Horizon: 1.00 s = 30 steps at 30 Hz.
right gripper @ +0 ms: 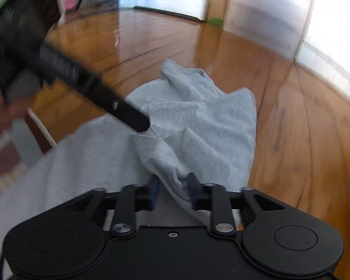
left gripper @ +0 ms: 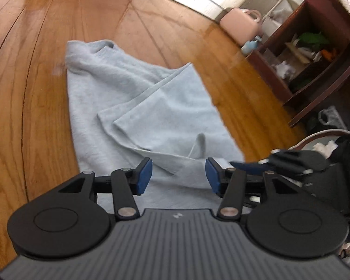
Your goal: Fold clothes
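A light blue garment (left gripper: 137,107) lies partly folded on the wooden floor (left gripper: 23,93), collar end far from me. My left gripper (left gripper: 178,175) is open just above the garment's near edge, with nothing between its blue pads (left gripper: 144,175). My right gripper (right gripper: 173,192) is shut on a bunched fold of the same garment (right gripper: 198,126) and lifts it a little. In the right wrist view the left gripper shows as a dark blurred bar at left (right gripper: 119,107). In the left wrist view the right gripper shows at the right edge (left gripper: 287,161).
A dark wooden shelf unit (left gripper: 315,53) with clutter stands at the right. A pink container (left gripper: 241,24) sits on the floor beyond it. A patterned rug edge (right gripper: 7,158) lies at left in the right wrist view. Bright windows line the back.
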Motion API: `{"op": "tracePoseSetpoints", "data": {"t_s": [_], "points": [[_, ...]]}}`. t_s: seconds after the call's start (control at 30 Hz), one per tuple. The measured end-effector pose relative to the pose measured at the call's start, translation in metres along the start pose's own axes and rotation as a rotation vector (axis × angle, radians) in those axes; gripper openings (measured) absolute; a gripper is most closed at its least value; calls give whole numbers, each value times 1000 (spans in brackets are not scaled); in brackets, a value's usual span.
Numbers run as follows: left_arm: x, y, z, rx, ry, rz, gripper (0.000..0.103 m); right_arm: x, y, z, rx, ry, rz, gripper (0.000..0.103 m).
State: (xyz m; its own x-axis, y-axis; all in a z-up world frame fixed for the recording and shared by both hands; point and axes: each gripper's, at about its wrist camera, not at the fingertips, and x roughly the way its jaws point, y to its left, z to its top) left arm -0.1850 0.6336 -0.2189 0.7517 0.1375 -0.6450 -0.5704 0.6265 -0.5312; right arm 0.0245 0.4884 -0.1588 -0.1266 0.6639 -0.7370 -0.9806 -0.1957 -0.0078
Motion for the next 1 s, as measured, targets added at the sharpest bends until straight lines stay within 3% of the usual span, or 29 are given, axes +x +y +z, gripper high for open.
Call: {"op": "tracePoseSetpoints", "data": {"t_s": [0.03, 0.1, 0.2, 0.33, 0.37, 0.4, 0.47, 0.57, 0.63, 0.7, 0.77, 0.83, 0.87, 0.9, 1.0], "points": [[1, 1, -2, -8, 0, 7, 50, -7, -4, 0, 28, -14, 25, 54], [2, 2, -4, -24, -2, 13, 50, -18, -6, -2, 19, -26, 31, 57], [7, 6, -3, -41, 1, 0, 54, -22, -8, -14, -49, 7, -33, 62], [15, 7, 4, -50, -4, 18, 56, -14, -14, -24, -107, 69, -153, 59], [17, 6, 6, -48, -5, 14, 57, -11, -18, -23, -111, 66, -184, 49], [19, 5, 6, -37, 1, 23, 57, -9, -23, -21, -102, 58, -221, 5], [24, 2, 5, -10, 17, 54, 57, -12, -31, -20, -29, 63, -265, 8], [27, -3, -1, 59, 23, 110, 56, -7, -37, -26, 16, 104, -255, 8], [26, -4, -2, 68, 20, 119, 56, -4, -34, -28, -30, 131, -230, 11], [25, -3, -1, 48, 19, 114, 57, -9, -32, -23, -42, 120, -168, 20], [21, -1, 1, 38, 0, 105, 57, -26, -38, -15, 10, 44, -43, 23], [19, 0, 5, 30, -20, 96, 57, -42, -52, -7, 117, -61, 65, 41], [19, 1, 8, 28, -27, 92, 57, -46, -61, -1, 178, -98, 110, 44], [20, 2, 11, 26, -35, 88, 57, -45, -68, 5, 226, -109, 149, 47], [29, 3, 26, 31, -55, 102, 57, -14, -79, 29, 317, -25, 163, 52]]}}
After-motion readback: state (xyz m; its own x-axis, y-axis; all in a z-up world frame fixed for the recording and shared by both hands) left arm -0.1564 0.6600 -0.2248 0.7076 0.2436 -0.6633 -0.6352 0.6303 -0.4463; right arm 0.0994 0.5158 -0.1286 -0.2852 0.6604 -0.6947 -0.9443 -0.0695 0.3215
